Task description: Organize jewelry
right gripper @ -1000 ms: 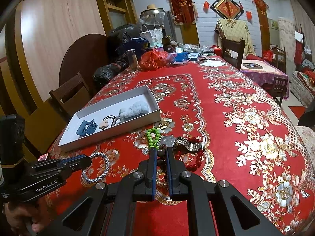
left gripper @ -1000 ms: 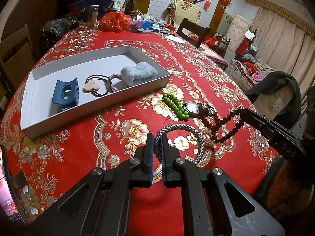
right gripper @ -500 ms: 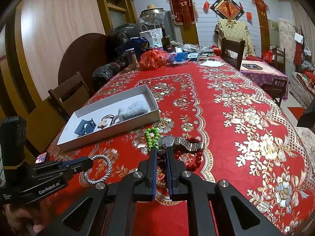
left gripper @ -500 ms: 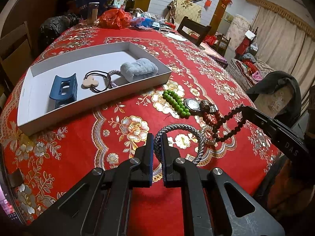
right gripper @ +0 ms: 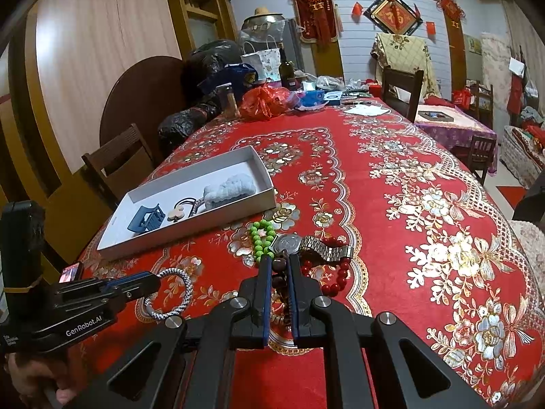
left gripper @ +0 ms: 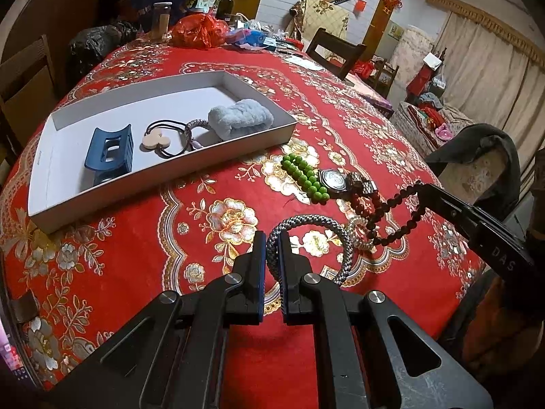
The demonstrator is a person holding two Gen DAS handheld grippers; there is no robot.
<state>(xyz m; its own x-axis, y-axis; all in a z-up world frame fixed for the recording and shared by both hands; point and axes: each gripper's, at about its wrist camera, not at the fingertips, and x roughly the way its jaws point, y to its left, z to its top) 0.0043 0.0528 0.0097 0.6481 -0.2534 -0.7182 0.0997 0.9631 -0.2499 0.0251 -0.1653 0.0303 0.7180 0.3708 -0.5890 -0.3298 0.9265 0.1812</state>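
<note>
My left gripper [left gripper: 272, 238] is shut on a grey braided bracelet [left gripper: 315, 220], held just above the red tablecloth; from the right wrist it shows at the lower left [right gripper: 155, 279] with the bracelet [right gripper: 185, 289] hanging off its tips. My right gripper [right gripper: 279, 264] is shut on a string of dark beads [right gripper: 280, 267], which dangles from its tips [left gripper: 424, 189] as a loop [left gripper: 395, 199]. A white tray [left gripper: 153, 184] [right gripper: 187, 228] holds a blue claw clip [left gripper: 109, 150], a hair tie with a wooden charm [left gripper: 156, 139] and a pale blue scrunchie [left gripper: 242, 117].
On the cloth beside the tray lie green beads [left gripper: 303, 177], a metal watch [left gripper: 335, 180], a red bead bracelet [right gripper: 340, 272] and a silver coil bracelet [left gripper: 357, 235]. Bags, a bottle and clutter fill the table's far end [right gripper: 262, 102]. Chairs stand around.
</note>
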